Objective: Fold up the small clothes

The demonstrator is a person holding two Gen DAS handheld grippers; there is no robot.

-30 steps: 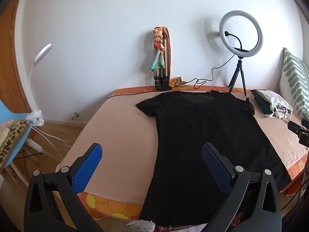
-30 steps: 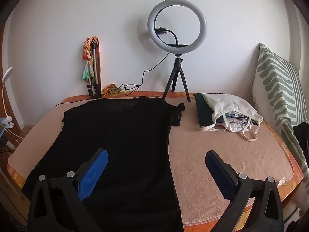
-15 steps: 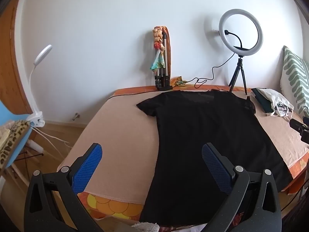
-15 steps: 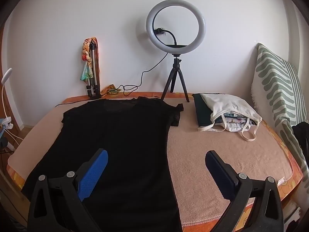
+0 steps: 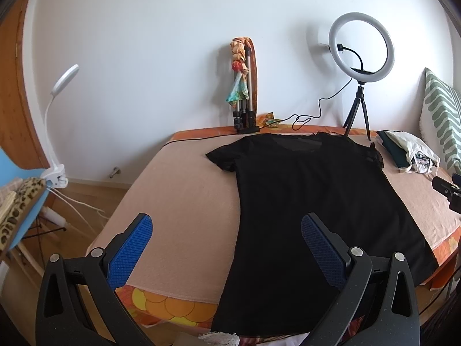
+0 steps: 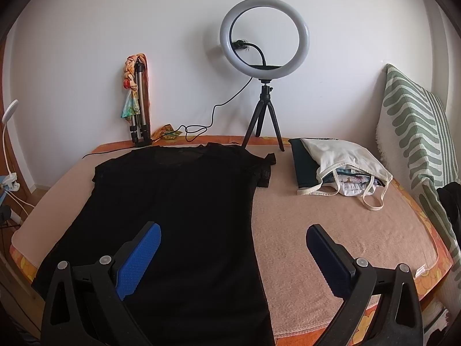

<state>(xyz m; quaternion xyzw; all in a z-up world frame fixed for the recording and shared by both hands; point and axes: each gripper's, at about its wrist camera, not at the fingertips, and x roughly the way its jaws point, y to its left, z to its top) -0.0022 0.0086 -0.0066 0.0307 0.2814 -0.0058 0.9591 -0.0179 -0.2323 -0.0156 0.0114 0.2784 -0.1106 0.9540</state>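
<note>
Up close, the left gripper (image 5: 226,232) has its blue pads spread wide with nothing between them, hanging over the near edge of the bed (image 5: 184,190). Same deal with the right gripper (image 6: 233,240), wide apart and empty. The black tee (image 6: 178,210) lies flat on the peach blanket, hem toward the cameras, neck toward the wall. Further back to its right there's a small pile of clothes (image 6: 340,170), and behind it a ring light (image 6: 264,38) on a tripod and a folded tripod (image 6: 139,109) against the wall.
</note>
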